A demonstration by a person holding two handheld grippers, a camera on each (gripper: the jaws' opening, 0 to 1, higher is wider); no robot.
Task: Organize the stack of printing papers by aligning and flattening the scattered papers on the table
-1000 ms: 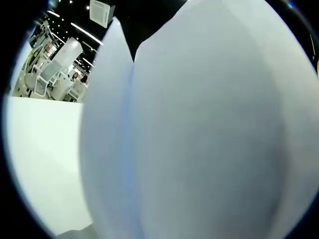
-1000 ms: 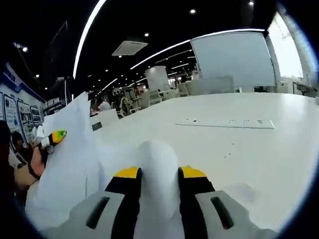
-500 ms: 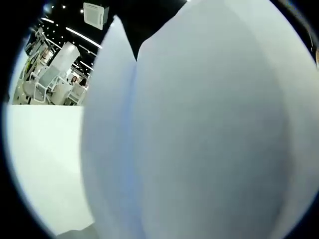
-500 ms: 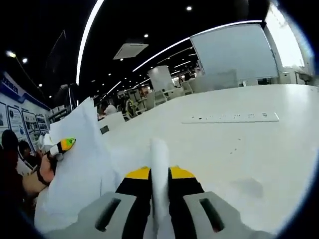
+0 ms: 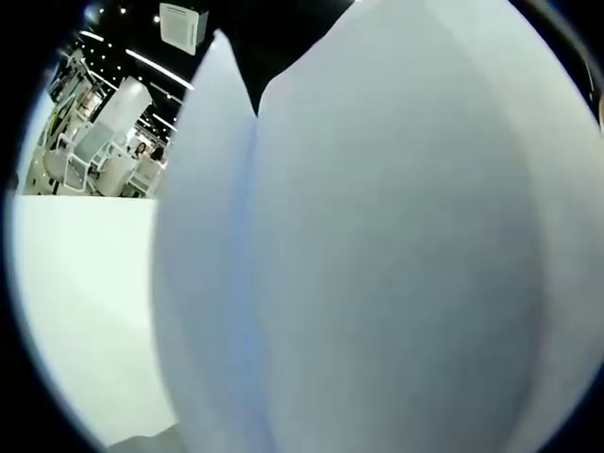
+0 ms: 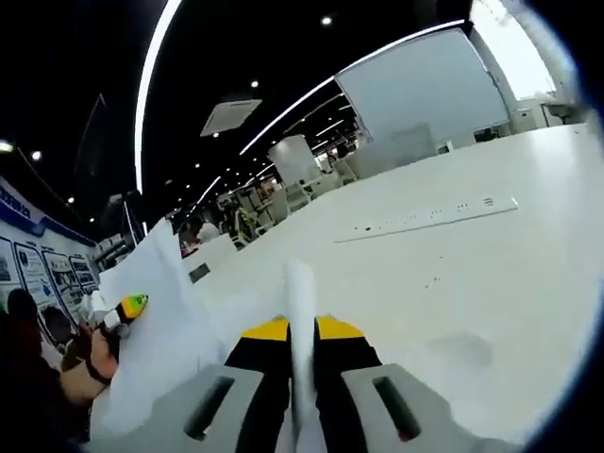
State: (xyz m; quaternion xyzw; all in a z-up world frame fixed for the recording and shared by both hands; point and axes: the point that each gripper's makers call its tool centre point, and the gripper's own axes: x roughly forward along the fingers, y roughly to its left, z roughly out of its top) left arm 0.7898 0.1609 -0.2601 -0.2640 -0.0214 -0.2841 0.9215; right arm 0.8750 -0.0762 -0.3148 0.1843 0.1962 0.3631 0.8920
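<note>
My right hand-held gripper (image 6: 302, 332) has pinched tight onto the upright edge of the papers (image 6: 300, 311), lifted above the white surface (image 6: 453, 274). Sheets curtain my left hand-held gripper, its grip untellable. Alignment can begin.

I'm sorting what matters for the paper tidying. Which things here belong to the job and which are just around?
Job: printing papers, right gripper shut on a sheet edge, left gripper at the papers, white table.
Around: power strip, whiteboard, chairs.
</note>
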